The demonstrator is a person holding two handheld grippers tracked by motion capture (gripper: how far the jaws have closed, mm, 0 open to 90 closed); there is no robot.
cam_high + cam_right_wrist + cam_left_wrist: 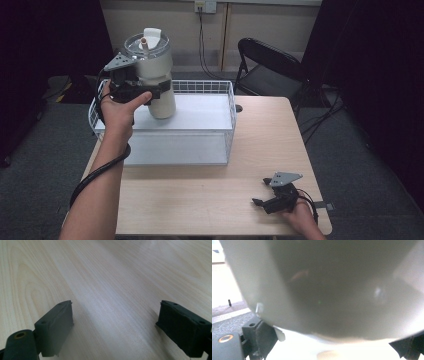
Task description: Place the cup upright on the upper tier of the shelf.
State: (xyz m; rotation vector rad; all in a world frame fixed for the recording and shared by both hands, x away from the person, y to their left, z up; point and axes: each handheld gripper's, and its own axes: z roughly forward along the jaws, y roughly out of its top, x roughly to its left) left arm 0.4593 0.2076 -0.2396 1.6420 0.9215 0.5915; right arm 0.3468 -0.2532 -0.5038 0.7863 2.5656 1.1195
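High view: left gripper [150, 92] with fingers clamped on white appliance [155, 75], held above wire basket [231, 120] at its far left corner. Right gripper [272, 197] rests on desk [210, 200] near the front right edge.
Left gripper view: appliance body [332, 290] between fingers [262, 337].
Right gripper view: fingers [56, 325] apart over bare desk [112, 277].

high view: even overhead light, dark at 9 and 3 o'clock
left gripper view: container [324, 287] blurred, glare at 6 o'clock
right gripper view: table [112, 277] sharp, soft shadows
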